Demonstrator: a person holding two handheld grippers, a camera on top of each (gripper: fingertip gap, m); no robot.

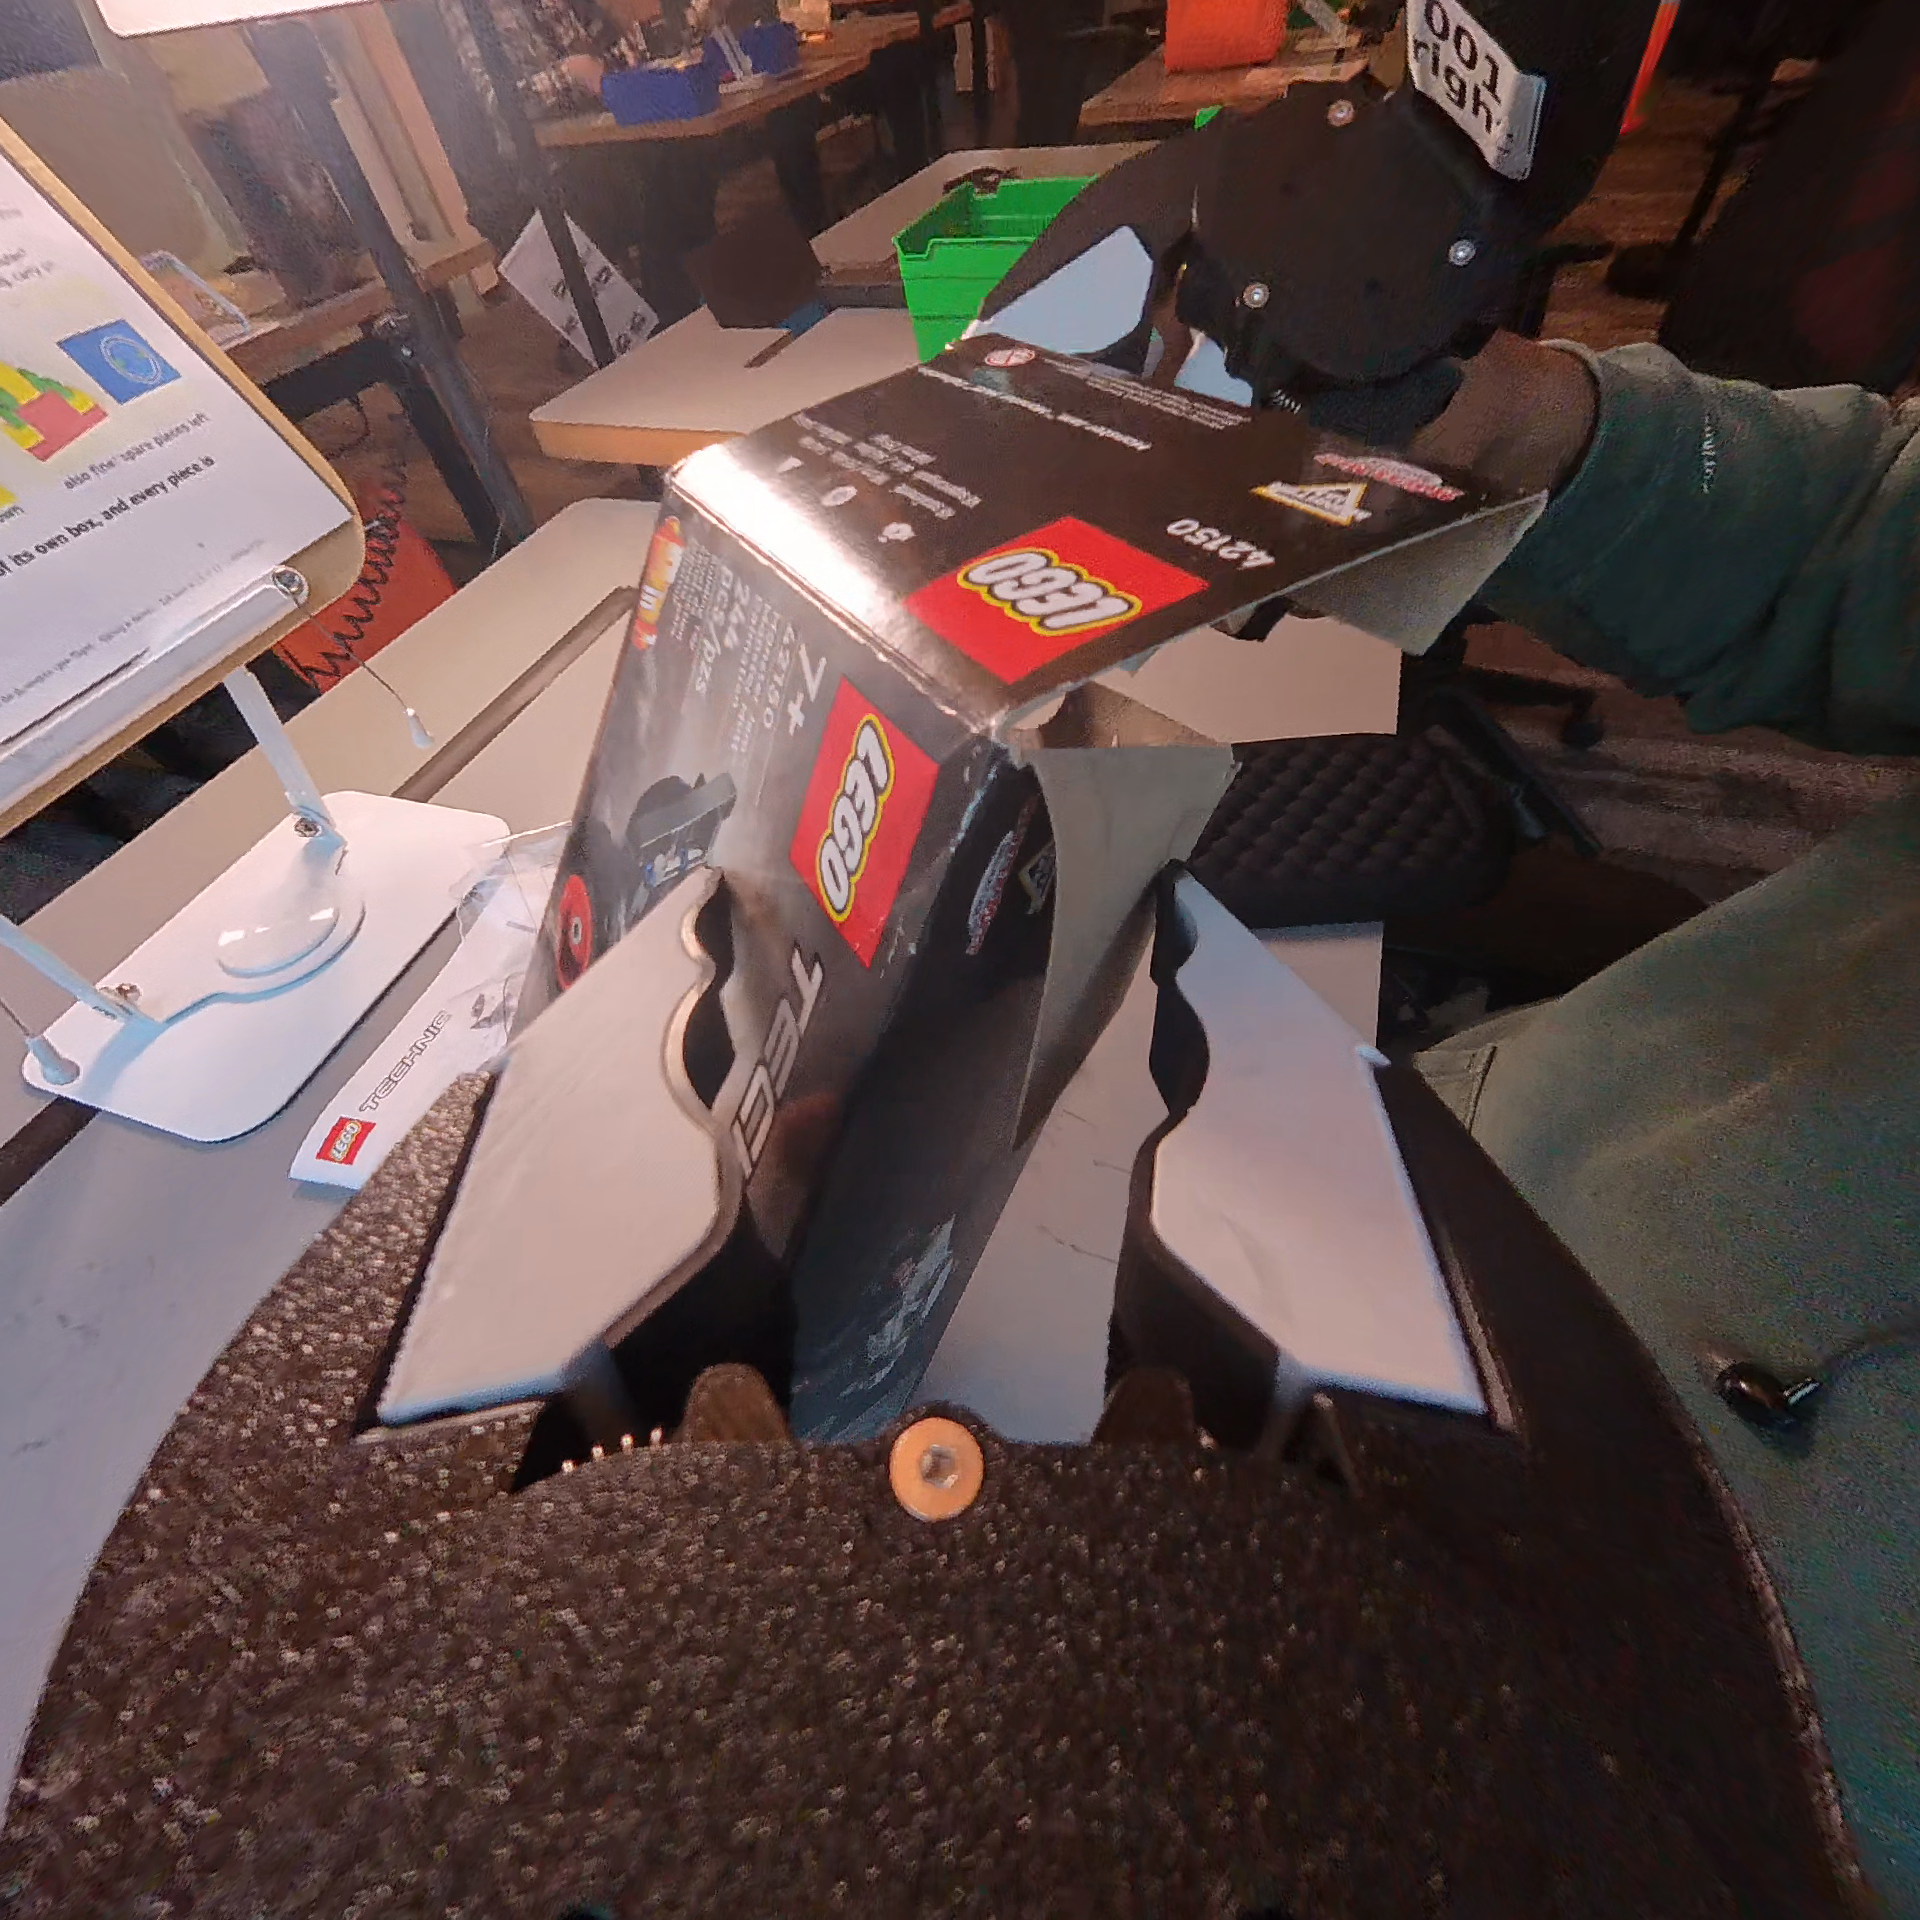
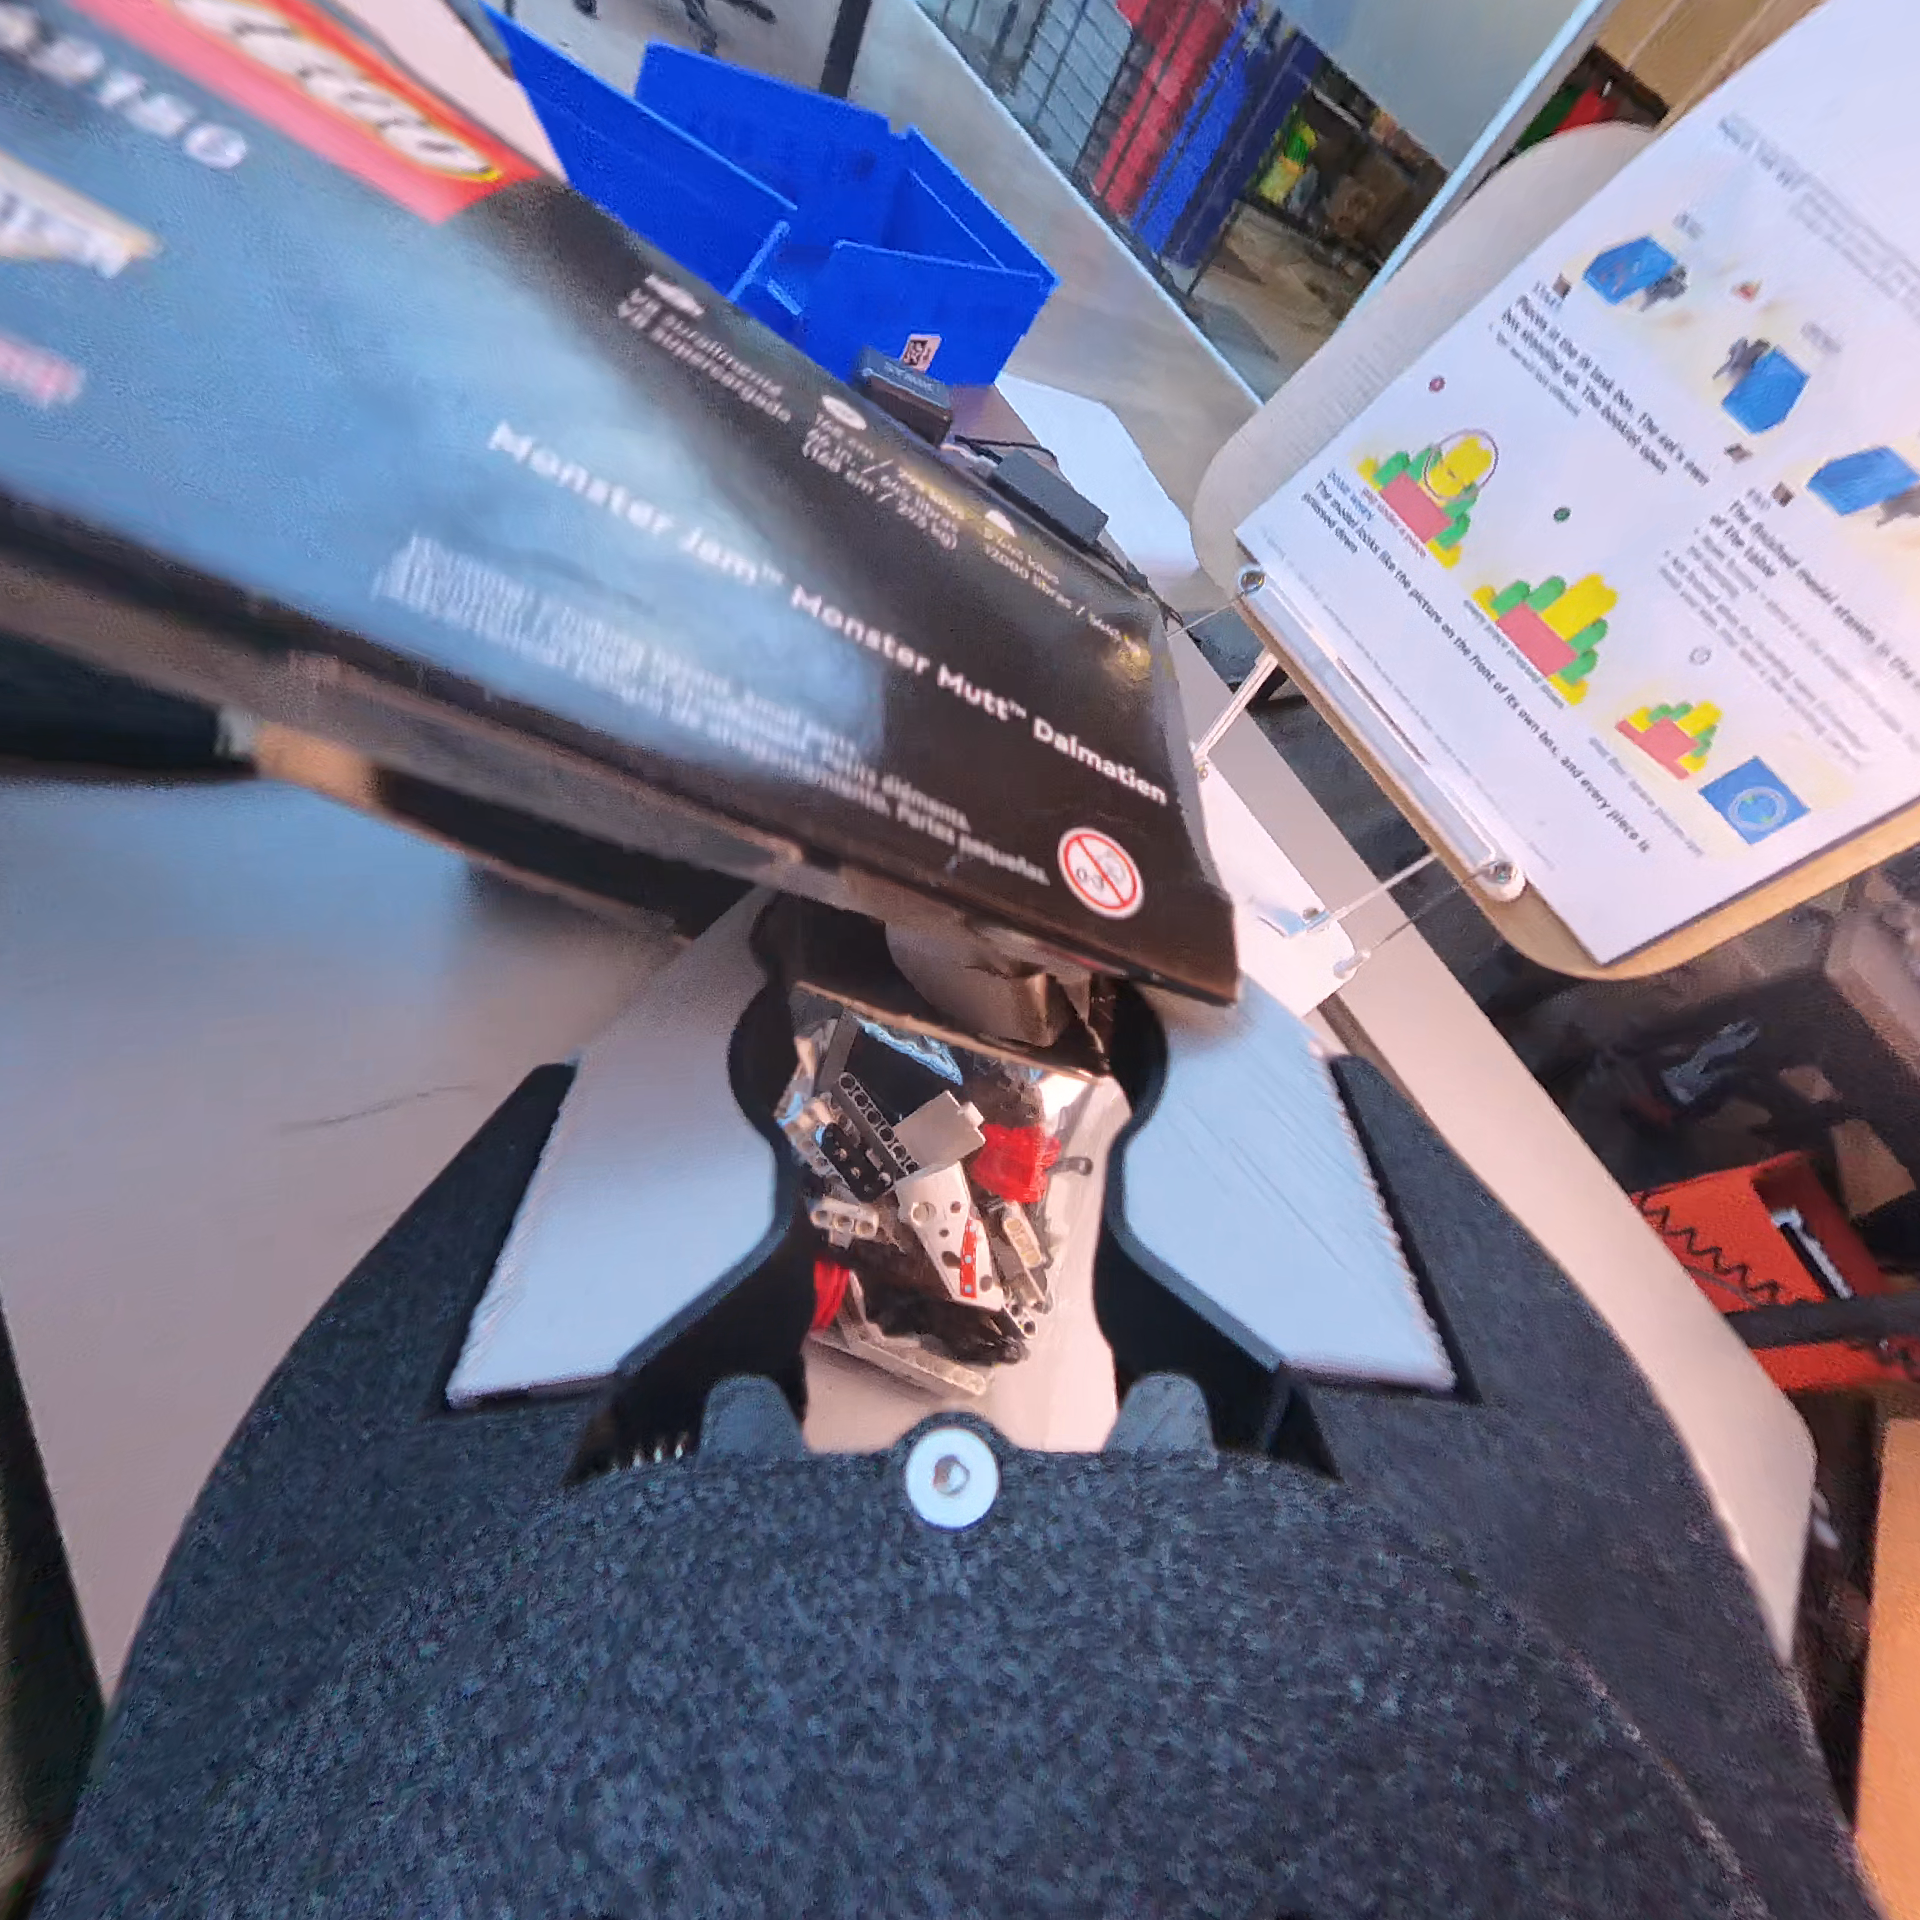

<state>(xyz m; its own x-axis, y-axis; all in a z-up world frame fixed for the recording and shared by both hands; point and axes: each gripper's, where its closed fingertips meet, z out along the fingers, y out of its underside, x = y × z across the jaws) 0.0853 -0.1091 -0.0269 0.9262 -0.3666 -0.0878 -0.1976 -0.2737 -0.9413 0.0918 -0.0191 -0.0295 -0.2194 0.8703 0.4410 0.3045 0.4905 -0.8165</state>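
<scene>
A black toy-brick box [image 1: 727,727] stands upright on the grey table [image 1: 156,1299]. Its top flap [image 1: 1091,499] is lifted open. My left gripper [image 1: 940,894] is open, with the box's lower part between its fingers. The left finger [image 1: 582,1143] touches the box front, and the right finger [image 1: 1278,1195] stands apart from it. My right gripper [image 2: 951,966] is open at the flap's free edge, its fingertips hidden under the flap [image 2: 727,623]. Its black body [image 1: 1340,239] shows beyond the flap. Below, a clear bag of small bricks [image 2: 935,1195] lies inside the box.
A stand with an instruction sheet [image 1: 135,436] is at the left on a white base [image 1: 260,935]; it shows at the right in the right wrist view [image 2: 1610,540]. A white leaflet [image 1: 384,1101] lies by the box. Blue bins [image 2: 831,239] and a green bin [image 1: 966,260] stand farther back. A person's green sleeve [image 1: 1714,540] is at the right.
</scene>
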